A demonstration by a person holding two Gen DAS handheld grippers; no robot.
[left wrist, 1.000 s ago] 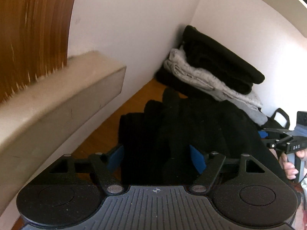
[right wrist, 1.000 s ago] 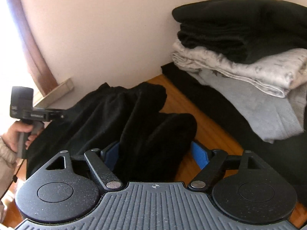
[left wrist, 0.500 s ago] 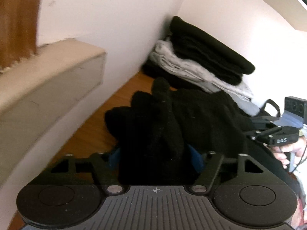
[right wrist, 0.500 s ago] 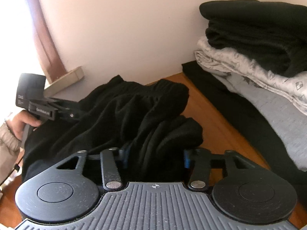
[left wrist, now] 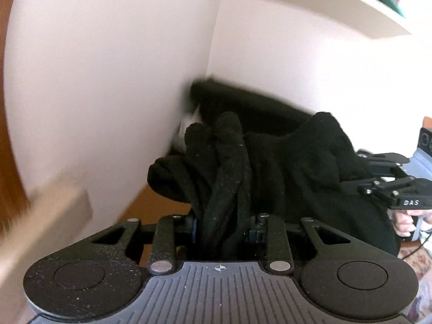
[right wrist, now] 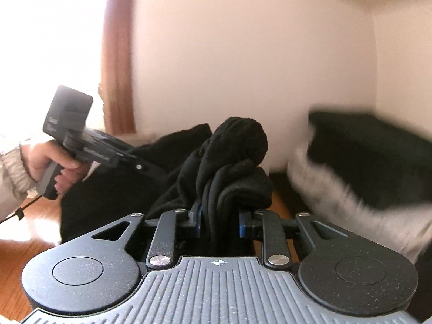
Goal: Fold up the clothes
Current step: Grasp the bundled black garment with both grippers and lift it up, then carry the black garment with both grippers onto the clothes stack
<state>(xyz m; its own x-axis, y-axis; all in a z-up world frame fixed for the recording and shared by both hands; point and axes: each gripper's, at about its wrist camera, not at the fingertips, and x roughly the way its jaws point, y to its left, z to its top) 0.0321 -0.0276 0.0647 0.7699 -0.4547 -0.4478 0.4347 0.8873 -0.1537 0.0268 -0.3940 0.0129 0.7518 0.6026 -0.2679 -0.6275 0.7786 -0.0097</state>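
In front of the folded pile (right wrist: 364,159), the black garment (left wrist: 283,162) bunches between both closing tools, left tool (left wrist: 222,229) and right tool (right wrist: 219,222), pads gripping it.

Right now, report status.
Left hand-held gripper and right hand-held gripper closing on bunched black garment. Folded stack behind. Nothing in the way.

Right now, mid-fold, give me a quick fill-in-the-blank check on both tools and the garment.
1. The left tool is closing on bunched fabric of the ____ garment.
2. The right tool grips the ____ garment.
3. The stack of folded clothes sits against the ____.

Missing words: black; same; wall
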